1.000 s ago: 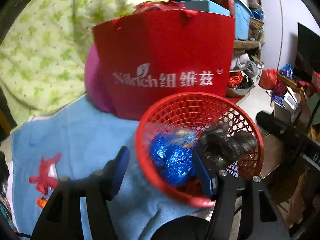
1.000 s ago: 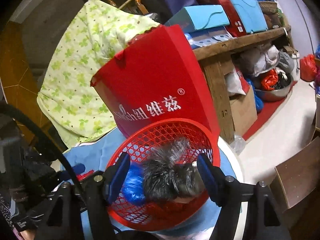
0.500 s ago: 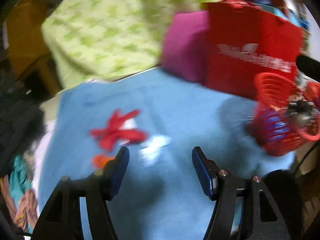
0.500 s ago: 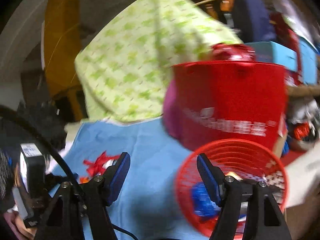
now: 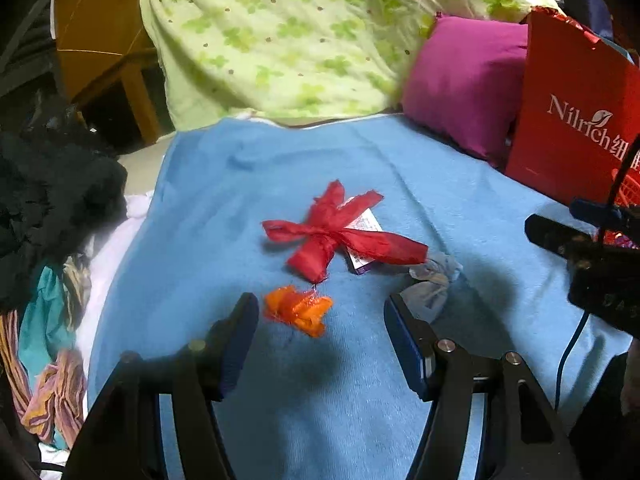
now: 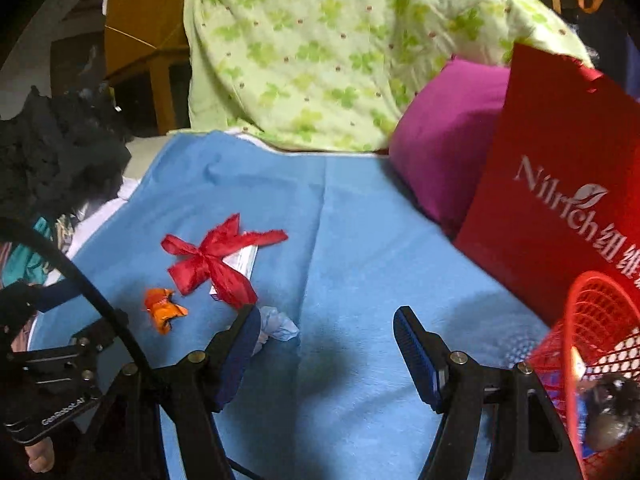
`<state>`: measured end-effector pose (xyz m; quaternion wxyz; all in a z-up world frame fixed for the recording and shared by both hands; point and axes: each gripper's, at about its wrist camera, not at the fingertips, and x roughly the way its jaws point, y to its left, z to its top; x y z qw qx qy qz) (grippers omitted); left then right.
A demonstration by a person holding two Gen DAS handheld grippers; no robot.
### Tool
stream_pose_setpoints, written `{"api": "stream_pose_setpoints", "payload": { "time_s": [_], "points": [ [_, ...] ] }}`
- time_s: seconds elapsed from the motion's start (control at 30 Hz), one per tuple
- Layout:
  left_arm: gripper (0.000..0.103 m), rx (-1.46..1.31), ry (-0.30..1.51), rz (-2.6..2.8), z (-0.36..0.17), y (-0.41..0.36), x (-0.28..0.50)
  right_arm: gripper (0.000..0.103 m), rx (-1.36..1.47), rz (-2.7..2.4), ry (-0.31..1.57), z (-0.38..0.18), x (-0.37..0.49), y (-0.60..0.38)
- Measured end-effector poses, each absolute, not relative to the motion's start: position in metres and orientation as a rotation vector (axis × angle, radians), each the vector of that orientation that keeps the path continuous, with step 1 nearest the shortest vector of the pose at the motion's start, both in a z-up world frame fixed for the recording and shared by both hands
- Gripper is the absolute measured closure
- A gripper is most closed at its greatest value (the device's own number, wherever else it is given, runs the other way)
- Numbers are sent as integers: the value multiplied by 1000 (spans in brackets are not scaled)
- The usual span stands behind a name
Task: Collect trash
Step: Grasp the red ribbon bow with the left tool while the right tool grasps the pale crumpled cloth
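Observation:
Trash lies on a blue blanket (image 5: 224, 208): a torn red ribbon bow (image 5: 332, 232) over a small white printed packet (image 5: 366, 236), an orange crumpled wrapper (image 5: 298, 312) and a pale blue crumpled wad (image 5: 434, 284). My left gripper (image 5: 320, 320) hovers open just above the orange wrapper, nothing between its pads. My right gripper (image 6: 324, 332) is open and empty over bare blanket, with the pale wad (image 6: 280, 326) beside its left finger, the bow (image 6: 218, 262) and orange wrapper (image 6: 162, 310) further left. The red mesh basket (image 6: 596, 320) with trash in it stands at the right.
A red paper bag (image 5: 576, 120) and a magenta pillow (image 5: 464, 80) stand at the back right, a green floral quilt (image 5: 300, 32) behind. Dark and striped clothes (image 5: 52, 208) pile up at the left edge. The right gripper's body (image 5: 592, 264) shows at the right in the left wrist view.
Both grippers swung left, away from the red basket and over the blanket. The bow, orange wrapper and pale wad came into view in front of them. Both pairs of jaws kept the same gap.

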<state>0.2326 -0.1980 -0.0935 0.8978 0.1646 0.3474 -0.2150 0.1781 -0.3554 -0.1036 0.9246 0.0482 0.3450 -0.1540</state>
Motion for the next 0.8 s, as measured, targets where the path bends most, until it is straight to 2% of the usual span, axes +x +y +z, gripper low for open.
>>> {"api": "stream_pose_setpoints", "payload": {
  "time_s": [0.27, 0.4, 0.7, 0.77, 0.8],
  "points": [
    [37, 356, 762, -433, -117, -201, 264, 32, 131, -235, 757, -131, 211, -360],
    [37, 358, 781, -408, -128, -193, 280, 45, 221, -90, 800, -151, 230, -359],
    [37, 338, 792, -376, -125, -175, 325, 46, 337, 32, 988, -205, 269, -358],
    [37, 334, 790, -384, -123, -179, 335, 53, 326, 23, 982, -207, 270, -357],
    [37, 332, 796, -392, -122, -184, 341, 60, 330, 24, 979, -208, 271, -358]
  ]
}}
